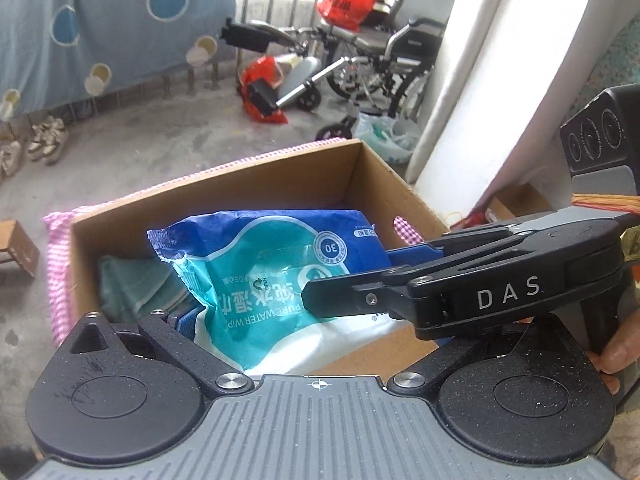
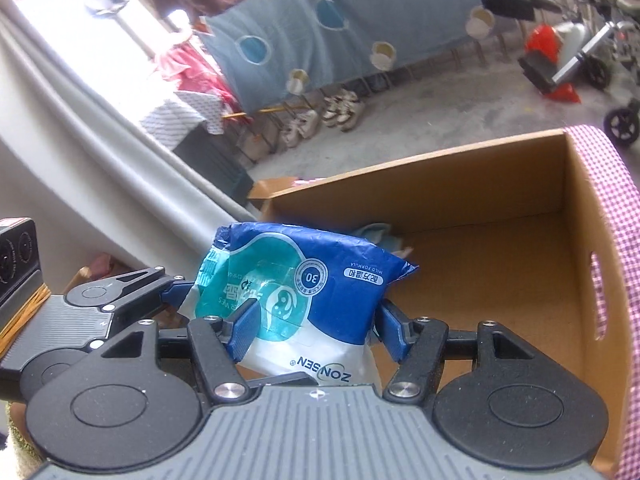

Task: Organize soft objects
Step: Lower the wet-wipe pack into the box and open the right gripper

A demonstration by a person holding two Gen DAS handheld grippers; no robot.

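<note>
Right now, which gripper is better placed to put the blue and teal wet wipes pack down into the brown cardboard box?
Probably the right gripper: its blue fingers clamp the wet wipes pack squarely over the cardboard box. The left gripper touches only a corner.

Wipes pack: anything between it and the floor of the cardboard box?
Nothing visible blocks it. The wipes pack, held between both grippers, hangs over the cardboard box; the box floor beside it is bare, with a teal item lying at one end.
</note>
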